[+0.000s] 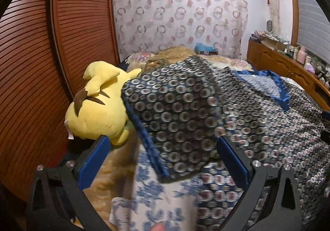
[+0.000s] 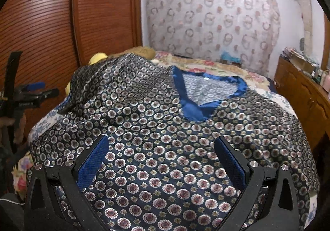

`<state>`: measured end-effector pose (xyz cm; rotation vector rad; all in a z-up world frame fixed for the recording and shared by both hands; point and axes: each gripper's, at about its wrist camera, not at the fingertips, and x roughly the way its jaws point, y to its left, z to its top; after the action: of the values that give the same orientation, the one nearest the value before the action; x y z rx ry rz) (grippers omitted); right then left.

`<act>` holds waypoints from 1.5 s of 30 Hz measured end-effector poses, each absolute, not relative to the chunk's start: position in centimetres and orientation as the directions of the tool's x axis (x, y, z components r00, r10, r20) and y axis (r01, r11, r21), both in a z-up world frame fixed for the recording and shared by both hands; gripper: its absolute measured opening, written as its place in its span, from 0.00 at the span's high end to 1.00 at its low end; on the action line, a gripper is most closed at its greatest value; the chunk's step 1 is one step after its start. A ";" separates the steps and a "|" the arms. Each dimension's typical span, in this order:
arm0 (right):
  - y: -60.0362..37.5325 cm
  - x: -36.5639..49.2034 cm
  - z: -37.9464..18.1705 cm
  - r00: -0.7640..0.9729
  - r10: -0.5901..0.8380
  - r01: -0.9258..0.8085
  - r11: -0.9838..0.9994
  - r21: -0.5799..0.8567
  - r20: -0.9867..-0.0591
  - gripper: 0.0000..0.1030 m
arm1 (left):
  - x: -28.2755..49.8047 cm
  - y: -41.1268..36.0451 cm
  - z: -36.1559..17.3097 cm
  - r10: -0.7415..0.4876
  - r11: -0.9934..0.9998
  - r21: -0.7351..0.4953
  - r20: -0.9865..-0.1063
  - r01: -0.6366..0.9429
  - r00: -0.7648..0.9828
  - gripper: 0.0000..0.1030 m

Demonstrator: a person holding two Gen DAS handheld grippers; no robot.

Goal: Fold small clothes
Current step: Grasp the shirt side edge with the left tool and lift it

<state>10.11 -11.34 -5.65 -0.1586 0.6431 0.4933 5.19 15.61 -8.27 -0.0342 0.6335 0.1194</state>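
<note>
A dark navy shirt (image 2: 165,148) with a ring pattern and a blue satin V collar (image 2: 198,107) lies spread front-up on the bed. Its left sleeve (image 1: 181,111) is raised and draped over a yellow plush toy (image 1: 97,107). My left gripper (image 1: 163,138) is open, and the blue-hemmed edge of that sleeve hangs blurred between its wide-apart fingers. My right gripper (image 2: 162,138) is open just above the lower body of the shirt, with nothing held. The shirt's far right sleeve runs off toward the bed's right edge.
A floral bed cover (image 1: 156,200) lies under the shirt. A louvred wooden wardrobe (image 1: 31,65) stands close on the left. A wooden cabinet (image 2: 305,90) with clutter on top runs along the right. A patterned curtain (image 2: 216,20) hangs behind the bed. A person's fingertip (image 1: 158,226) shows at the bottom.
</note>
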 end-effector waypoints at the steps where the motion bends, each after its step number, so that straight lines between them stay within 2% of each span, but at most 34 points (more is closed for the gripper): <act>1: -11.1 10.2 -5.8 0.685 0.392 -0.493 0.870 0.006 -0.614 0.00 | 5.5 16.1 -8.4 0.089 0.993 -0.005 -0.599 -0.114 0.795 0.00; 5: -10.2 10.4 -6.4 0.660 0.399 -0.511 0.860 0.009 -0.636 0.00 | 7.0 18.1 -9.6 0.026 0.994 -0.063 -0.648 -0.088 0.761 0.02; 10: -9.5 10.7 -6.6 0.641 0.410 -0.532 0.847 0.009 -0.649 0.00 | 8.8 18.8 -10.8 -0.020 0.993 -0.096 -0.688 -0.064 0.725 0.19; 11: -9.4 10.8 -6.7 0.638 0.411 -0.535 0.845 0.009 -0.651 0.00 | 9.4 18.9 -11.1 -0.036 0.992 -0.109 -0.700 -0.057 0.713 0.27; 19: -9.0 11.2 -7.4 0.608 0.423 -0.552 0.833 0.025 -0.672 0.00 | 12.6 19.9 -12.3 -0.073 0.988 -0.145 -0.748 -0.056 0.660 0.29; 21: -9.0 11.2 -7.6 0.602 0.426 -0.556 0.831 0.028 -0.675 0.00 | 12.8 20.1 -12.5 -0.092 0.985 -0.165 -0.756 -0.052 0.648 0.49; 23: -9.0 11.1 -7.7 0.600 0.426 -0.557 0.830 0.029 -0.677 0.00 | 12.8 20.2 -12.5 -0.088 0.985 -0.162 -0.758 -0.057 0.647 0.60; 24: -9.1 11.1 -7.8 0.598 0.427 -0.557 0.830 0.031 -0.678 0.00 | 12.7 20.1 -12.5 -0.087 0.985 -0.161 -0.756 -0.055 0.649 0.72; 29: -9.5 11.0 -7.8 0.597 0.431 -0.555 0.831 0.040 -0.676 0.00 | 12.4 20.4 -12.4 -0.043 0.992 -0.112 -0.751 -0.063 0.658 0.98; 37: -10.9 11.2 -7.3 0.613 0.426 -0.530 0.846 0.054 -0.666 0.00 | 10.8 19.4 -8.7 -0.074 0.991 -0.131 -0.668 -0.019 0.741 1.00; 45: -13.3 11.8 -6.3 0.648 0.405 -0.486 0.872 0.060 -0.645 0.00 | 12.0 13.7 -2.2 -0.184 0.983 -0.127 -0.580 0.136 0.793 1.00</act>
<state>11.79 -13.34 -6.35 -0.1222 0.7023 0.5080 12.05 13.75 -2.24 -0.0798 0.6315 -0.1724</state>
